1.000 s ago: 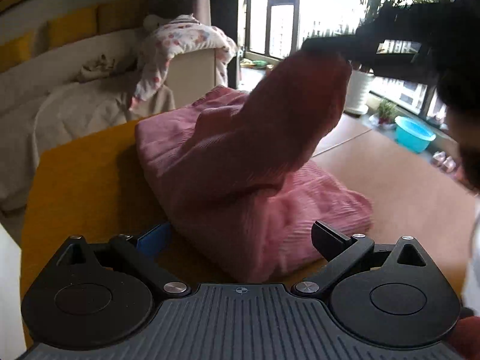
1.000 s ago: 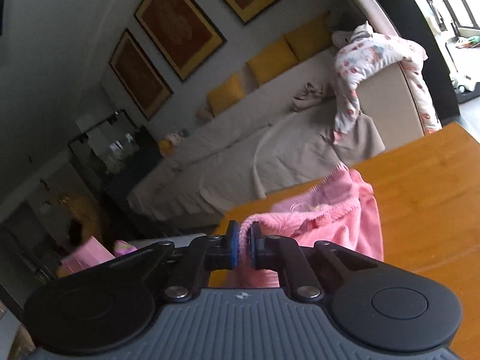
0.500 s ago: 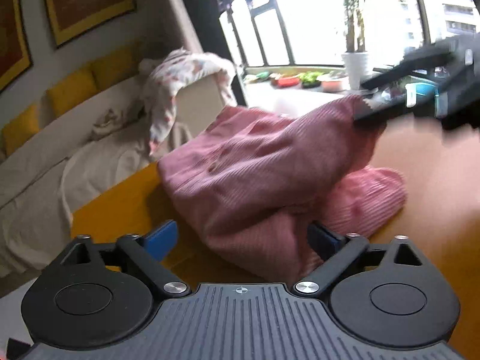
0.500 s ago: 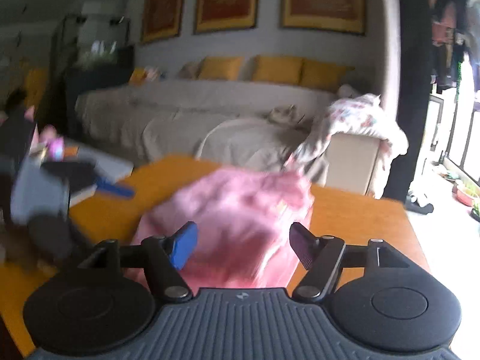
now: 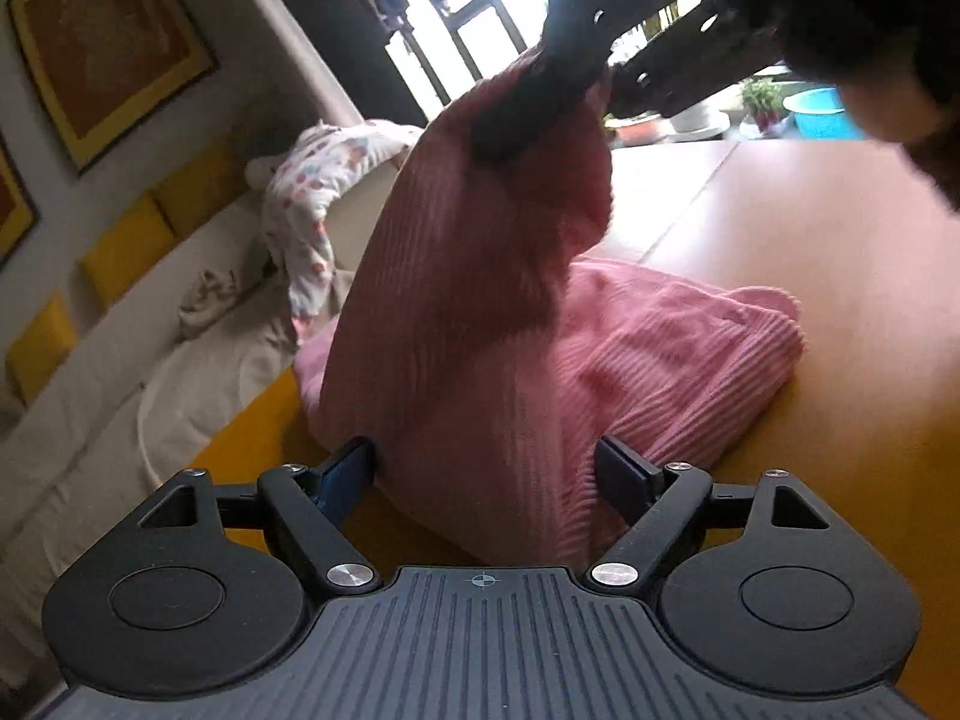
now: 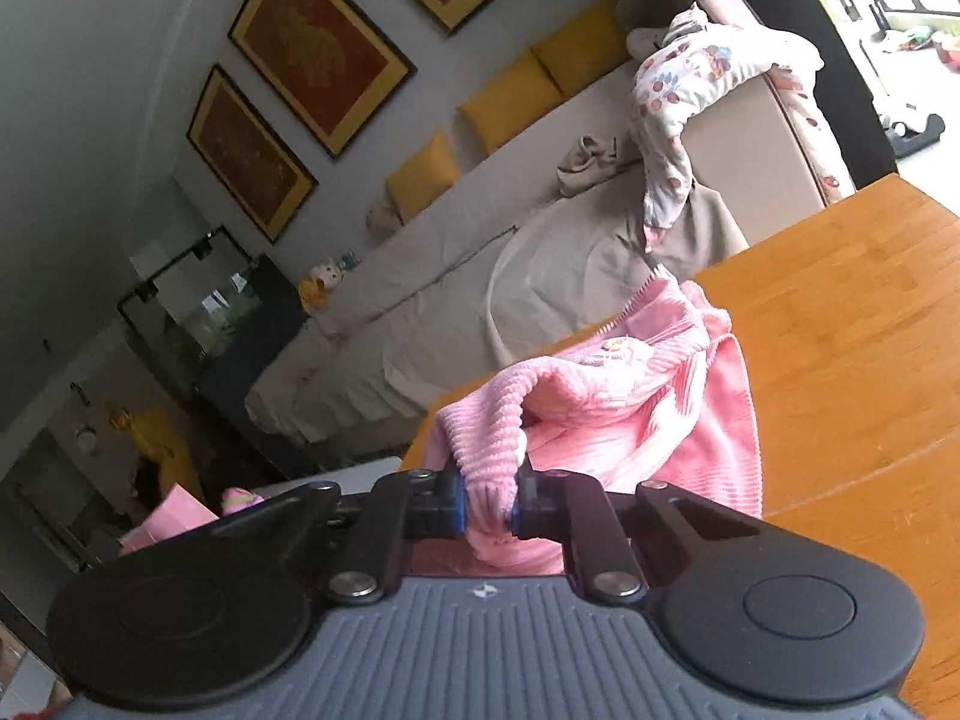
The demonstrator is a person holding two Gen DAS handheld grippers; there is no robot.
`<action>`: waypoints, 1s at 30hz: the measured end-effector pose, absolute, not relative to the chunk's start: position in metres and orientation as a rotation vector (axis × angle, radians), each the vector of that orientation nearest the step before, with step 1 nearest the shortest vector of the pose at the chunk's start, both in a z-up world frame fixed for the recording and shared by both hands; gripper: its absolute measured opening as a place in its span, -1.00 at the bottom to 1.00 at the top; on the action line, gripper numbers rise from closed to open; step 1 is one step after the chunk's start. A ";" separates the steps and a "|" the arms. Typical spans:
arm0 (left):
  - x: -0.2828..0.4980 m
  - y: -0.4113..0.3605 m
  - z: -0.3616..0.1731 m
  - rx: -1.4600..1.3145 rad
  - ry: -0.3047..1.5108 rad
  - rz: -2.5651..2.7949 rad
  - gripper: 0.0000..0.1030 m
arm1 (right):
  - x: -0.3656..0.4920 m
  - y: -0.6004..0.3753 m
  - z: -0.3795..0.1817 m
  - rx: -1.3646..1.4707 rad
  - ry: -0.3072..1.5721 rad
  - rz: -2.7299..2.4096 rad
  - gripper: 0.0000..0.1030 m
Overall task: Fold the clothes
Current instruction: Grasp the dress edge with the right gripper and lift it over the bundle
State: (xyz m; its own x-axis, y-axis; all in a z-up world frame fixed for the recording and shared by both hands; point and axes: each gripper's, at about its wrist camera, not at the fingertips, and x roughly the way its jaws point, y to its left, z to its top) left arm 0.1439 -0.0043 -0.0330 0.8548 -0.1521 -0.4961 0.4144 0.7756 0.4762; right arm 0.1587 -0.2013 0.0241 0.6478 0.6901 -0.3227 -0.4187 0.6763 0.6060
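A pink ribbed garment (image 5: 660, 360) lies in a heap on the orange wooden table (image 5: 840, 276). One part of it is pulled up into a peak (image 5: 480, 252) by my right gripper (image 5: 540, 90), which comes in from the upper right. In the right wrist view that gripper (image 6: 486, 507) is shut on a thick ribbed edge of the garment (image 6: 630, 408), held above the table (image 6: 870, 330). My left gripper (image 5: 486, 474) stands open low at the table's near edge. The hanging cloth reaches down between its two fingers.
A beige sofa (image 6: 540, 252) with yellow cushions (image 6: 510, 102) stands beyond the table's far edge. A floral garment (image 5: 312, 192) hangs over its arm. A blue basin (image 5: 822, 114) and plants sit by the window. A hand (image 5: 888, 114) holds the right gripper.
Half a second ago my right gripper was open over the heap; now it is shut on the garment's edge and has lifted it. My left gripper has stayed open and moved closer to the cloth.
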 end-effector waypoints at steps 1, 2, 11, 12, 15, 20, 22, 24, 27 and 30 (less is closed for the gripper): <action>0.148 -0.004 -0.034 0.623 0.446 -0.308 0.14 | 0.162 -0.204 0.024 0.556 0.581 0.668 -0.77; 0.151 0.000 -0.030 0.596 0.446 -0.304 -0.25 | 0.162 -0.206 0.023 0.570 0.589 0.666 -0.77; 0.156 0.086 0.001 -0.013 0.579 -0.350 -0.49 | 0.144 -0.202 -0.006 0.671 0.694 0.705 -0.77; 0.155 0.098 -0.003 -0.088 0.616 -0.352 -0.45 | 0.137 -0.195 -0.012 0.643 0.715 0.707 -0.77; 0.148 0.126 -0.014 -0.220 0.664 -0.328 -0.27 | 0.120 -0.178 -0.028 0.552 0.767 0.716 -0.77; 0.131 0.168 -0.026 -0.382 0.714 -0.288 0.09 | 0.095 -0.164 -0.033 0.360 0.794 0.742 -0.75; 0.119 0.169 -0.017 -0.311 0.680 -0.283 0.16 | 0.087 -0.166 -0.024 0.271 0.781 0.737 -0.67; 0.109 0.163 -0.007 -0.215 0.637 -0.302 0.27 | 0.079 -0.174 -0.014 0.216 0.748 0.734 -0.35; 0.105 0.152 0.010 -0.160 0.572 -0.389 0.47 | 0.069 -0.184 0.007 0.207 0.664 0.726 0.25; 0.114 0.141 0.023 -0.196 0.522 -0.496 0.62 | 0.062 -0.194 0.025 0.204 0.588 0.714 0.79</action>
State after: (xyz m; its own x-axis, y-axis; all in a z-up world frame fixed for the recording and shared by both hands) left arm 0.1136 0.1406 0.0226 0.7526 -0.5005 -0.4280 0.4029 0.8640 -0.3019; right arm 0.0618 -0.1944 0.0251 0.6036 0.6671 -0.4366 -0.5561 0.7447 0.3691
